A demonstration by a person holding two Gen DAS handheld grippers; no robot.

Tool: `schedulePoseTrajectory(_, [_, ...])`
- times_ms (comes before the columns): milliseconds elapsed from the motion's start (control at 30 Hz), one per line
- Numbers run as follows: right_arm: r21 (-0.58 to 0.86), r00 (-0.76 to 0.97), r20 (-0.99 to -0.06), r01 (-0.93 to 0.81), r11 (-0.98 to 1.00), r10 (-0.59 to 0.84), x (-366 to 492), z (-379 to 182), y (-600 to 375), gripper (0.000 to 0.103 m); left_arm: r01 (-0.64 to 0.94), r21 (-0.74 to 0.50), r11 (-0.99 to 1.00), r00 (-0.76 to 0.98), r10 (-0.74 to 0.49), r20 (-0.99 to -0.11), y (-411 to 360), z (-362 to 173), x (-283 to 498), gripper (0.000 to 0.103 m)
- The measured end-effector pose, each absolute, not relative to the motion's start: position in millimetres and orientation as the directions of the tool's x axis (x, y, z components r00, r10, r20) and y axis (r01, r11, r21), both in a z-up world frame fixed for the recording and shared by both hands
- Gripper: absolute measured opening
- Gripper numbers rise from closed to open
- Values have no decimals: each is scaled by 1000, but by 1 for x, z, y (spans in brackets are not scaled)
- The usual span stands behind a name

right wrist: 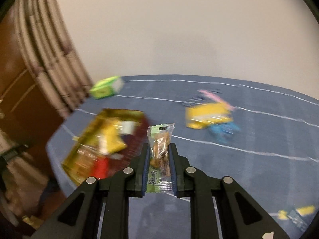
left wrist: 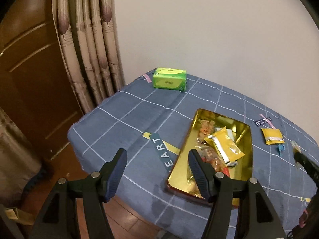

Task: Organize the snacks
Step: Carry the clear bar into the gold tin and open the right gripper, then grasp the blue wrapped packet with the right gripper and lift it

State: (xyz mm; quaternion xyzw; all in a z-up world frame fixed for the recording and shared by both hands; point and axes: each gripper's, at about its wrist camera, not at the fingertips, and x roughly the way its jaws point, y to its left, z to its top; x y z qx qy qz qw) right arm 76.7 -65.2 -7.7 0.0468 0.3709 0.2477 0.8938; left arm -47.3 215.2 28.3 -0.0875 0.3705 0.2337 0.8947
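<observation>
while blurred, right hand-held gripper (right wrist: pixel 159 159) apparently pinches snack packet (right wrist: pixel 161 151) aloft.

In the right wrist view, motion blur smears the gold tin (right wrist: pixel 105 139), the yellow packet (right wrist: pixel 209 115) and the green tissue pack (right wrist: pixel 105 88). The tin's contents are unreadable, and its near corner hides behind the left gripper's finger (left wrist: pixel 197 171).

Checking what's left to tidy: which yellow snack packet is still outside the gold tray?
The square yellow foil packet lying on the blue checked tablecloth, right of the gold metal tray; the longer yellow packet is already inside it.
</observation>
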Motion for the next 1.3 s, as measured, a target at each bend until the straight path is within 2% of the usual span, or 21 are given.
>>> schedulePoseTrajectory(167, [301, 515, -651, -500, 812, 558, 109, -10, 12, 17, -491, 45, 870, 629, 390, -672, 216, 25, -49, 65])
schedulePoseTrajectory(300, [299, 470, -684, -517, 802, 558, 129, -25, 52, 17, -490, 60, 870, 642, 407, -650, 215, 22, -47, 65])
schedulePoseTrajectory(500, [246, 456, -731, -518, 819, 508, 156, -50, 93, 18, -459, 25, 888, 660, 360, -660, 216, 20, -44, 65])
schedulePoseTrajectory(600, [230, 458, -741, -515, 826, 492, 162, -56, 103, 21, -449, 34, 893, 660, 357, -662, 213, 19, -43, 65])
schedulePoseTrajectory(667, [236, 457, -738, -515, 824, 496, 163, -57, 104, 30, -444, 39, 895, 660, 357, -661, 211, 18, -42, 65])
schedulePoseTrajectory(700, [242, 463, -728, -515, 822, 505, 161, -55, 102, 39, -442, 41, 896, 659, 355, -663, 211, 17, -42, 65])
schedulePoseTrajectory(800, [255, 514, -675, -511, 821, 530, 150, -42, 88, 42, -433, 42, 900, 655, 346, -672, 210, 15, -41, 65])
schedulePoseTrajectory(867, [279, 541, -643, -493, 824, 541, 142, -35, 69, 48, -423, 44, 905, 658, 340, -672, 208, 14, -41, 65])
schedulePoseTrajectory(900, [282, 561, -627, -483, 829, 540, 136, -33, 55, 56, -415, 51, 908, 658, 338, -673, 205, 14, -40, 65])
schedulePoseTrajectory(967, [246, 608, -618, -454, 857, 499, 123, -33, 24, 59, -401, 65, 914, 655, 335, -677, 200, 13, -40, 65])
schedulePoseTrajectory(1100, [130, 641, -667, -403, 906, 381, 120, -49, -37, 64, -367, 92, 926, 659, 328, -677, 188, 12, -39, 65])
schedulePoseTrajectory(1233, [97, 631, -724, -307, 947, 279, 143, -67, -102, 69, -343, 102, 934, 666, 319, -675, 179, 10, -38, 65])
schedulePoseTrajectory(1300, [131, 604, -756, -239, 962, 253, 162, -78, -128, 69, -321, 99, 942, 659, 297, -690, 176, 6, -35, 65])
